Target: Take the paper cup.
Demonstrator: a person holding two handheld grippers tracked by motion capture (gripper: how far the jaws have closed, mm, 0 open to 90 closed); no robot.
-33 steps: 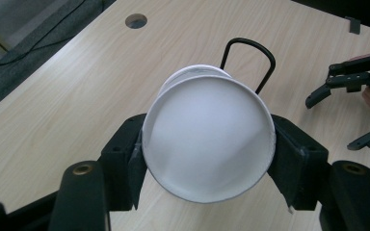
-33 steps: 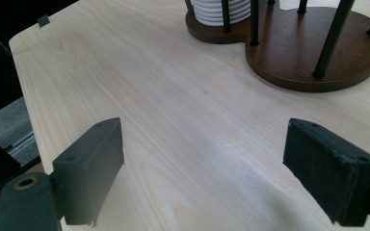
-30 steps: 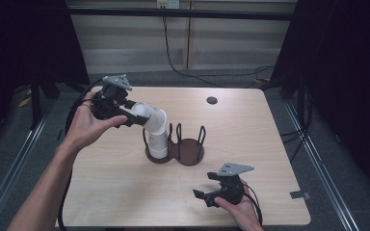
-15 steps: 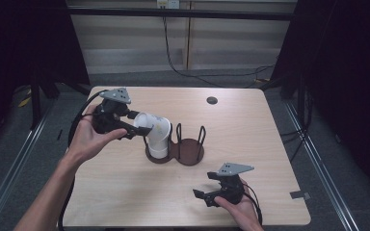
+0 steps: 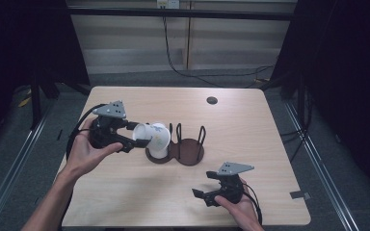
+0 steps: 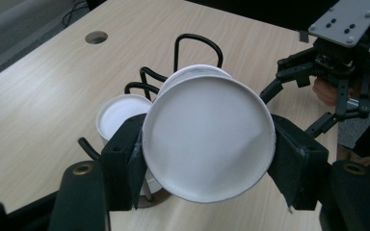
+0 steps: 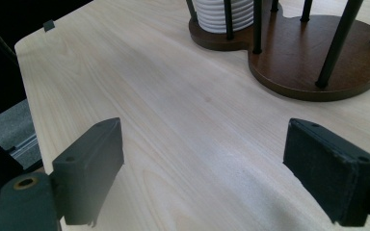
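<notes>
High view: at a pale wooden table point(image 5: 125, 202), the person's left gripper point(image 5: 136, 139) holds a white paper cup point(image 5: 155, 135) on its side, jaws clamped across the cup's body near the base, just above and to the left of a dark two-ring cup holder point(image 5: 188, 153) whose left ring already carries a stack of white cups point(image 5: 158, 150). The left gripper view looks straight at the cup's round white bottom point(image 6: 208, 137), the black pads point(image 6: 123, 163) pressing on either side, with the stack's open rim point(image 6: 120, 111) below and behind it and the holder's wire loops point(image 6: 197, 43) beyond. The right gripper point(image 5: 207, 195) rests near the table's front edge, well apart from the holder; the right gripper view shows its jaws spread wide over bare wood with nothing between them, the holder's brown base point(image 7: 318, 62) and the ribbed foot of the stack point(image 7: 221, 17) ahead. The step in hand appears to be either pulling one cup off the stack or bringing it back to it; the frames cannot say which. Doing it well likely calls for a light, even squeeze so the thin wall does not buckle, turning the cup upright before it goes anywhere near the stack, and keeping it clear of the wire loops, which could snag the rim or tip the holder. The idle right gripper could steady the base. A faint pale print shows on the cup's side in the high view, too small to read; no brand, label or legible writing appears elsewhere.
</notes>
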